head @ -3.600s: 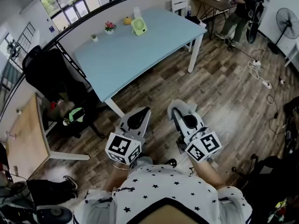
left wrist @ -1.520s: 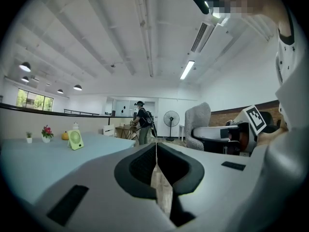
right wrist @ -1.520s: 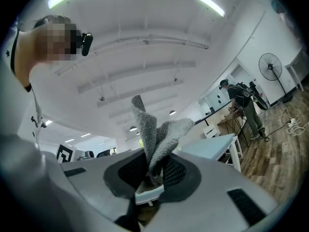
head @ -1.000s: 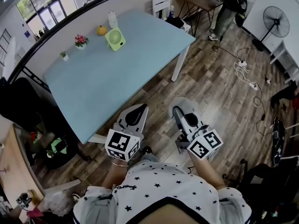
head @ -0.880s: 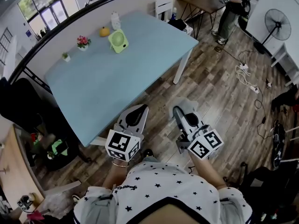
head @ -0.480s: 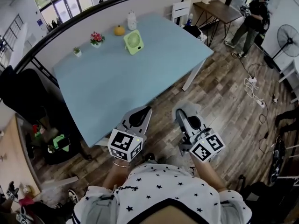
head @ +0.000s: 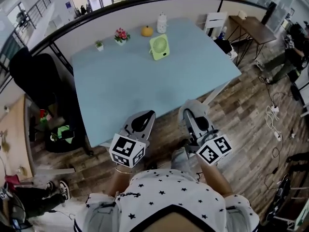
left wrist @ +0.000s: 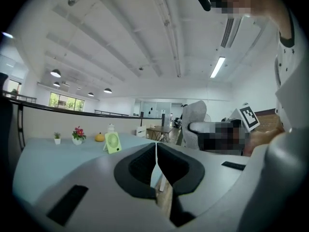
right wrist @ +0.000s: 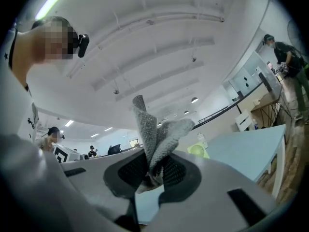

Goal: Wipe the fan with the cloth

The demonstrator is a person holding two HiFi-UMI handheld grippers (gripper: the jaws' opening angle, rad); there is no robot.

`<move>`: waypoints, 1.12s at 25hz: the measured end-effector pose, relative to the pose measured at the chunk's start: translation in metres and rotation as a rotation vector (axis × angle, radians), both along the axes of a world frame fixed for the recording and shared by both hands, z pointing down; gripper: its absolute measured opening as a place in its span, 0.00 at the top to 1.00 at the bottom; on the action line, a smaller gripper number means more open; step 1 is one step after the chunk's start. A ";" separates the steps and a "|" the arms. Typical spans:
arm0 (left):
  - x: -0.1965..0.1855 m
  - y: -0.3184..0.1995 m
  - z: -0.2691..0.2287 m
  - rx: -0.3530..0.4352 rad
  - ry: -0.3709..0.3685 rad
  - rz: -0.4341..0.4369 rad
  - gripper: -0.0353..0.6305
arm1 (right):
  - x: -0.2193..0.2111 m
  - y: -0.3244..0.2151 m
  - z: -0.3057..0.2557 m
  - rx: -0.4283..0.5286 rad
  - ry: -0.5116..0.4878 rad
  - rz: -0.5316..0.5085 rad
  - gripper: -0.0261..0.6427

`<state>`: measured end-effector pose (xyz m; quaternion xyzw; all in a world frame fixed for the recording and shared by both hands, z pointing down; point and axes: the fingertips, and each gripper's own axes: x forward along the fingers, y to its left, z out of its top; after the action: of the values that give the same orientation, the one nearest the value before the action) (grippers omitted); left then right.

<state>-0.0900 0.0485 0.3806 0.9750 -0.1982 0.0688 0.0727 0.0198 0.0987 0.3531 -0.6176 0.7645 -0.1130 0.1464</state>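
1. The right claw [right wrist: 150, 174] is clamped on a grey knitted cloth [right wrist: 155, 129]. The cloth looks soft and floppy, and its folds stand up out of the jaws.
2. The left claw [left wrist: 156, 153] is pressed together with nothing in it.
3. Across the pale blue tabletop [head: 130, 86], well apart from both claws, stands the small light-green desk fan [head: 159, 47]. It is probably light and tippy, so steady its frame rather than the grille.
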 end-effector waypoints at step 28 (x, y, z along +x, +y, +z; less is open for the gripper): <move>0.161 -0.093 -0.011 -0.002 -0.035 -0.290 0.90 | 0.163 -0.129 0.004 0.013 -0.092 -0.320 0.89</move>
<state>0.0713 -0.0441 0.3692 0.9347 -0.3381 0.0750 0.0793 0.1826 -0.0301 0.3571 -0.4814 0.8461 -0.1582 0.1653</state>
